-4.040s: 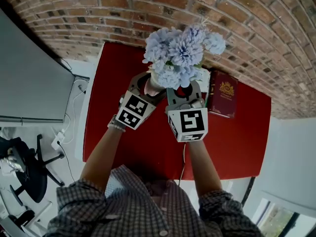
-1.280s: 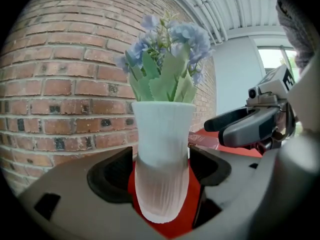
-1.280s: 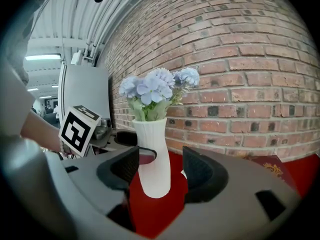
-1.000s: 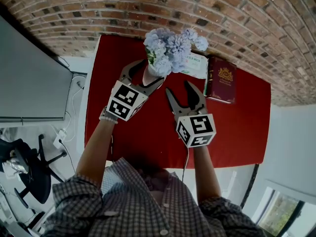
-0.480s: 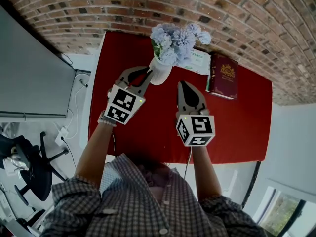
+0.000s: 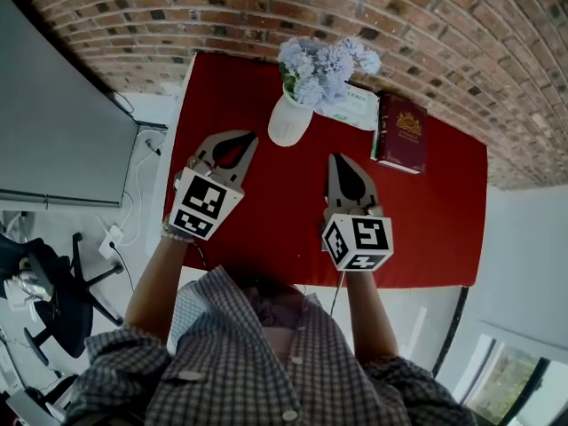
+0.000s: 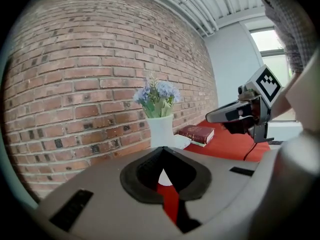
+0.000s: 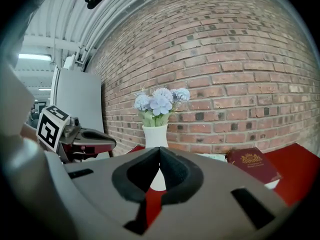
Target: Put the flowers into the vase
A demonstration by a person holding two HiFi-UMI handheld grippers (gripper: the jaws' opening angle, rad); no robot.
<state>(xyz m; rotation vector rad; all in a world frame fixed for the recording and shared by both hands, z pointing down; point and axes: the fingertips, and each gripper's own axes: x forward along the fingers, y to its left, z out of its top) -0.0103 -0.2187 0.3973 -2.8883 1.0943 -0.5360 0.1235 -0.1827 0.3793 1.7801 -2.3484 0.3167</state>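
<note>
A smooth white ceramic vase (image 6: 289, 122), swelling toward its base, stands upright on the flat red-topped table (image 6: 426, 211), close to the rough brick wall (image 6: 266, 7). The pale blue artificial flowers (image 6: 324, 60), ruffled heads over green leaves, sit in its mouth. Just right of the vase lies a thin white printed booklet (image 6: 353, 111). Beside that is a maroon hardback book (image 6: 401, 134) with a gold crest on its cover.

The left gripper (image 6: 251, 137) and the right gripper (image 6: 335, 158) are grey moulded plastic with dark padded liners, and each carries a cube of black-and-white square markers. Both hang over the table on the near side of the vase, apart from it, the left one off to its left and the right one to its right. Their jaws have just been closing and now meet tip to tip with nothing between them. In each gripper view, only the vase foot and the red top show through the hollow behind the tips.

The table's far edge runs along the wall, and its left edge faces a smooth grey panel (image 6: 53, 131). Bare red surface lies between the grippers and the vase, and a wider stretch reaches from the right gripper to the table's right edge. The near edge meets the person's checked shirt (image 6: 240, 362).
</note>
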